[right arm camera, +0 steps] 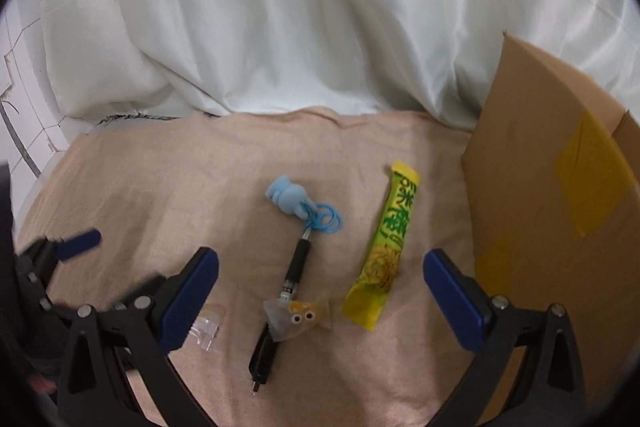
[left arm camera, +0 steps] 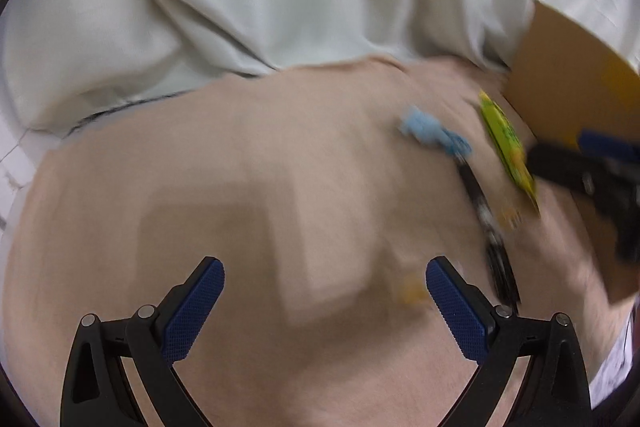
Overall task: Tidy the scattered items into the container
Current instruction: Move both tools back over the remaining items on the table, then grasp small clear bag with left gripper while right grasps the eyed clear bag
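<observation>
While nothing yet sits in the cardboard box, visibly at least, all lies loose on the beige cloth: black pen, yellow sachet, blue charm, small googly-eyed packet, between and ahead of the right tongs. Box just right. Both right and left tongs released, empty. Everything left to do.

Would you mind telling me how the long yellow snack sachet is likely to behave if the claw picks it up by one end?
The yellow sachet looks thin and flat against the beige cloth, so it would probably sag from an end grip. Its glossy film may be slippery. Being flat, it seems unlikely to roll, and likely light for its size.
</observation>
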Tool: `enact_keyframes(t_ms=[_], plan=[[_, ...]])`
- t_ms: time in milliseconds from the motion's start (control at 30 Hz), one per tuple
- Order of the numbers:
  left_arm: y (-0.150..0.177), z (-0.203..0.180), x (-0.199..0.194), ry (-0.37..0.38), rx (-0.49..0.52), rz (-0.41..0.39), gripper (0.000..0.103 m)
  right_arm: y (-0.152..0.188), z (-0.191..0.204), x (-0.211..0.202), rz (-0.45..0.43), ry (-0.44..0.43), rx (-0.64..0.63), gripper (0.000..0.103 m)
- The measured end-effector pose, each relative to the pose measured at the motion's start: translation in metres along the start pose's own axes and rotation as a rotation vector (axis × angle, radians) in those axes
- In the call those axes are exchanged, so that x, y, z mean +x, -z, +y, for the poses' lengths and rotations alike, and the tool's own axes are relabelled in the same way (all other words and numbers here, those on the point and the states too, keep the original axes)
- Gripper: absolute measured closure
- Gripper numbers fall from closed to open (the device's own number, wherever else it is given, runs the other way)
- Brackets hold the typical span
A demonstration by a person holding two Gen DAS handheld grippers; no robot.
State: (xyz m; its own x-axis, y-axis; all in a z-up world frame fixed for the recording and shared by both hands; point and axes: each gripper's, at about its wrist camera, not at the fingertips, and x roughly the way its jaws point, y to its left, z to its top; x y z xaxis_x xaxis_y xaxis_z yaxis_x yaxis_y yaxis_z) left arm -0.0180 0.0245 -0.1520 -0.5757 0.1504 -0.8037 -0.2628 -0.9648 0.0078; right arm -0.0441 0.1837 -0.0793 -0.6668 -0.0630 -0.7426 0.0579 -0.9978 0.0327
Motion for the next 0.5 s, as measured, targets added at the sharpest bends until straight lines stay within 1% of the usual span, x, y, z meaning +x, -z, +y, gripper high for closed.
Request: enact_keyframes(t_ms=[67, 200, 300, 367, 433, 467, 500], plan=[[0.006, -0.009, 0.003, 0.001, 0.041, 0.006, 0.001, 0.003, -0.002, 0.000, 0.003, -0.009, -0.002, 0.000], [0.006, -0.015, 0.003, 0.058, 0.035, 0.003, 0.001, 0.006, -0.006, 0.001, 0.008, -0.014, 0.004, 0.000], [0.004, -0.018, 0.002, 0.059, 0.042, -0.017, 0.001, 0.004, -0.007, -0.004, -0.002, -0.033, 0.017, 0.000], [0.005, -0.019, 0.010, 0.058, 0.040, 0.010, 0.002, 0.003, -0.007, -0.006, -0.010, -0.026, 0.010, 0.000], [0.006, -0.020, 0.014, 0.065, 0.044, 0.020, 0.002, 0.003, -0.008, -0.006, -0.007, -0.031, 0.010, 0.000], [0.007, -0.020, 0.014, 0.065, 0.049, 0.013, 0.003, 0.004, -0.008, -0.007, -0.005, -0.034, 0.009, 0.000], [0.008, -0.020, 0.014, 0.061, 0.052, 0.002, 0.007, 0.004, -0.007, -0.006, -0.001, -0.038, 0.003, 0.000]])
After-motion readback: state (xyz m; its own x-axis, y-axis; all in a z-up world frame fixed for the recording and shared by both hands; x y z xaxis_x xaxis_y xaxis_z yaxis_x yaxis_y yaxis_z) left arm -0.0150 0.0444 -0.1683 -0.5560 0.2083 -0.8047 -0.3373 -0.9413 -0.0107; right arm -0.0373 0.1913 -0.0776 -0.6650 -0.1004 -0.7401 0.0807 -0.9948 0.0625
